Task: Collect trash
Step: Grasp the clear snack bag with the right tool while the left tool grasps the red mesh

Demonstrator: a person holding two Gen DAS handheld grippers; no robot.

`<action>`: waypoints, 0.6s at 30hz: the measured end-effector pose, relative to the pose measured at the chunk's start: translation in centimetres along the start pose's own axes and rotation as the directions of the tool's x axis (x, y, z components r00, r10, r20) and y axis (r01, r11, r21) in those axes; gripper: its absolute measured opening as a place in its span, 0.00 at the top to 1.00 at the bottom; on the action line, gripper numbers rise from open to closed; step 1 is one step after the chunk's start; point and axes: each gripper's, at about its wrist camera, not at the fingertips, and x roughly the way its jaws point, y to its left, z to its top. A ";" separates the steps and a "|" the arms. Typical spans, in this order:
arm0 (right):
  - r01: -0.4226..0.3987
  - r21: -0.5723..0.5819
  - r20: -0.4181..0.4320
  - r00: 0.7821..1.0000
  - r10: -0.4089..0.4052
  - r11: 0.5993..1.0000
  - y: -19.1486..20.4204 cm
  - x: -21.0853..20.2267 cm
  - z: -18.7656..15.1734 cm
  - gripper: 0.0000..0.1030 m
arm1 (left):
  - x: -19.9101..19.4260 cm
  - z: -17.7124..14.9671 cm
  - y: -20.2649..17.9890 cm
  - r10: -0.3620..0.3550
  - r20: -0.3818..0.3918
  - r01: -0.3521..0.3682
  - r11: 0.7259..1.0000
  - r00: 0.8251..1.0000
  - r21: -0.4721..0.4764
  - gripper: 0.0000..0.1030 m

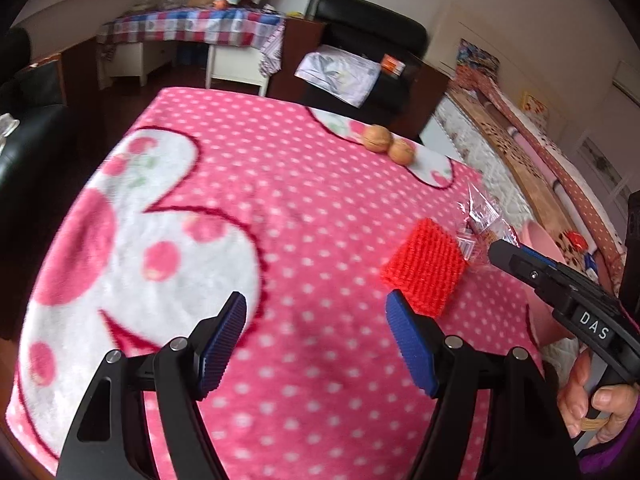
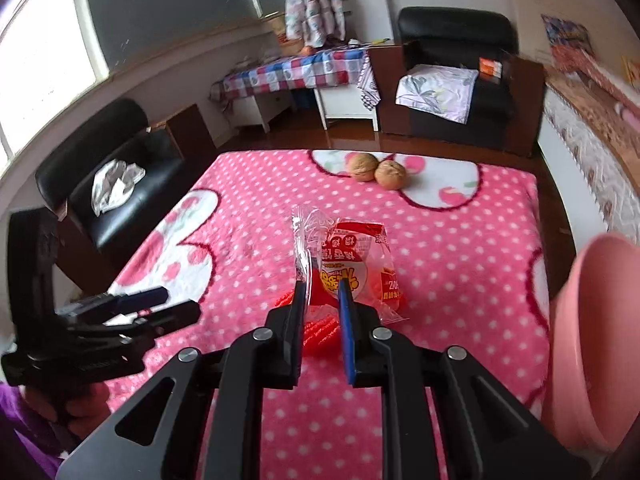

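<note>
Left wrist view: left tool [image 1: 316, 342] gaped empty over the desk [image 1: 248, 200]. Two walnuts [image 1: 388, 145] sat at the far edge, one red scrubber [image 1: 425, 266] near the right edge, one clear wrapper [image 1: 482, 222] beside it.

Right wrist view: right tool [image 2: 322, 296] was clamped on the wrapper [image 2: 352, 256], above the scrubber [image 2: 320, 326]. One pink bin [image 2: 592, 340] at the desk's right edge, contents unseen.

Left gripper [image 1: 316, 332] agape, right gripper [image 2: 322, 290] clamped
</note>
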 end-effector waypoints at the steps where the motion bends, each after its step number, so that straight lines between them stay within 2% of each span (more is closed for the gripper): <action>1: -0.002 0.011 0.002 1.000 0.002 1.000 -0.3 -0.2 0.0 0.84 | 0.3 0.1 -0.4 -0.011 -0.008 0.011 1.000 1.000 0.003 0.31; 7: -0.016 0.087 0.003 1.000 0.016 0.996 -2.2 -1.0 -0.5 0.84 | 2.0 0.9 -4.0 -0.073 -0.035 0.075 0.995 0.997 0.069 0.31; 12: -0.015 0.134 -0.009 1.000 0.017 0.991 -3.7 -1.1 -1.4 0.84 | 4.3 1.4 -6.7 -0.076 -0.055 0.083 0.986 0.996 0.143 0.31; 18: -0.026 0.193 -0.014 0.999 0.030 0.981 -5.6 -1.4 -2.2 0.84 | 7.7 1.5 -9.0 -0.069 -0.117 0.089 0.981 0.991 0.175 0.35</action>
